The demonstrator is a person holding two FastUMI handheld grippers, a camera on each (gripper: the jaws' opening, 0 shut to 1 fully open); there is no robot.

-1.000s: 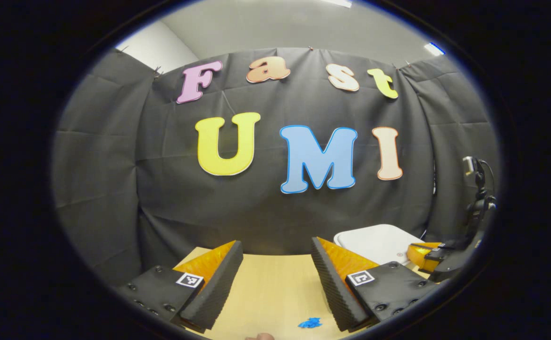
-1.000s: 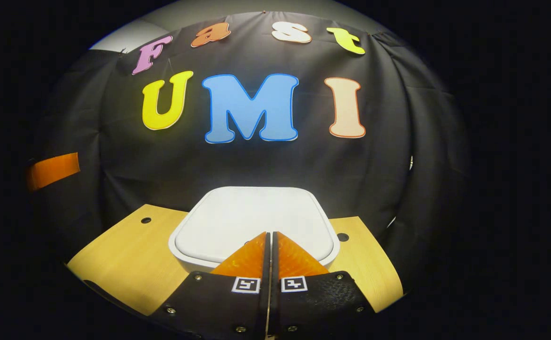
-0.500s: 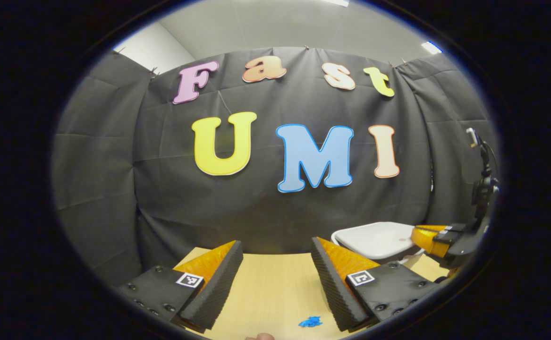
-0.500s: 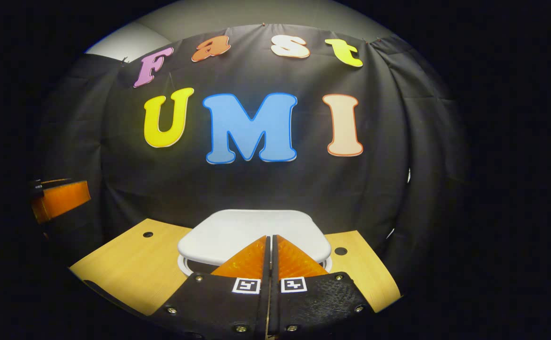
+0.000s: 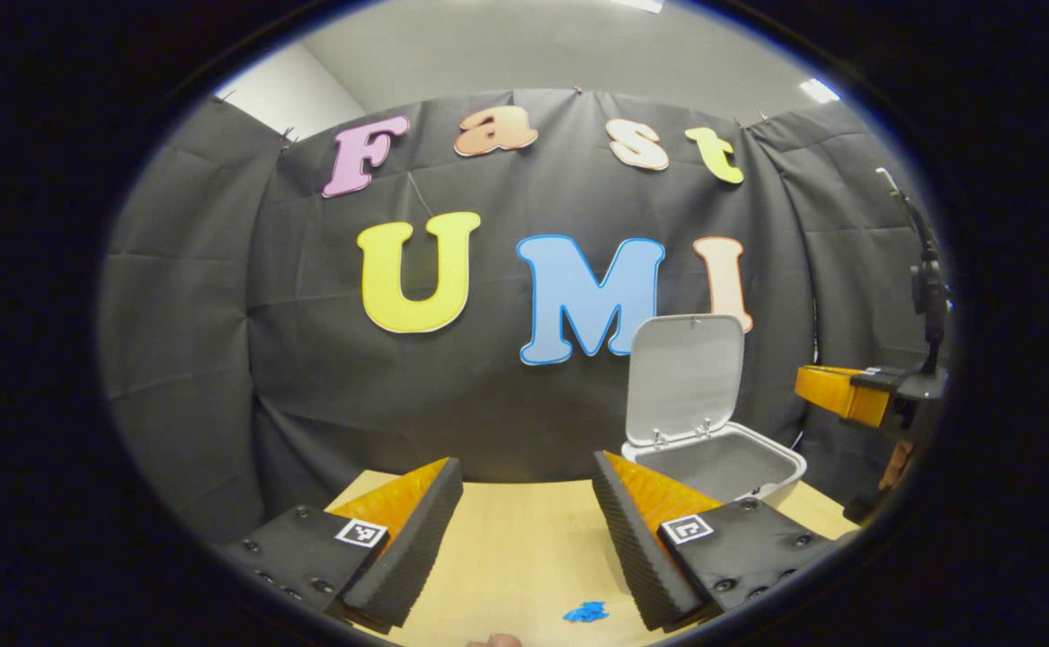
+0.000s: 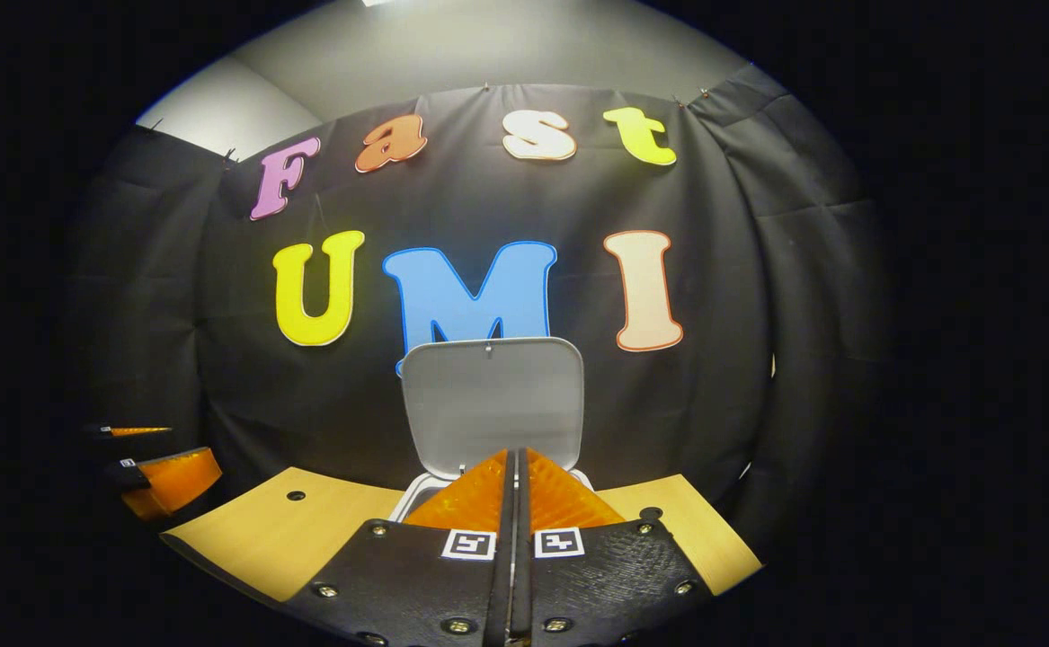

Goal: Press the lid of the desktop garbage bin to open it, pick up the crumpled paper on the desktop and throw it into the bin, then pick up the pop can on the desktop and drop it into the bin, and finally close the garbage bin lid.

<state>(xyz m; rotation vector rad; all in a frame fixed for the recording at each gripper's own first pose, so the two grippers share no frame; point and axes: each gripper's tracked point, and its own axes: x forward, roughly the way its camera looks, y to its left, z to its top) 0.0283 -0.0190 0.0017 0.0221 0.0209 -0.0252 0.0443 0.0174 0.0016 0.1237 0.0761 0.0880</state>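
The white desktop bin (image 5: 740, 467) stands at the table's back right with its lid (image 5: 684, 377) swung upright, the inside showing. In the right gripper view the raised lid (image 6: 491, 404) stands straight ahead of my right gripper (image 6: 513, 458), which is shut with nothing between its fingers and hovers above the bin. The right gripper (image 5: 848, 395) also appears at the right edge of the left gripper view, higher than the bin's rim. My left gripper (image 5: 524, 503) is open over the wooden table (image 5: 515, 557), empty. A small blue scrap (image 5: 585, 613) lies on the table near it.
The wooden table (image 6: 290, 539) has round holes near its back corners (image 6: 295, 495). The left gripper's fingers (image 6: 169, 476) show at the left edge of the right gripper view. Black cloth walls close the booth behind and at both sides.
The bin lid, closed a second ago, has sprung up to stand upright. My right gripper has lifted off the lid and risen. The left gripper has held still.
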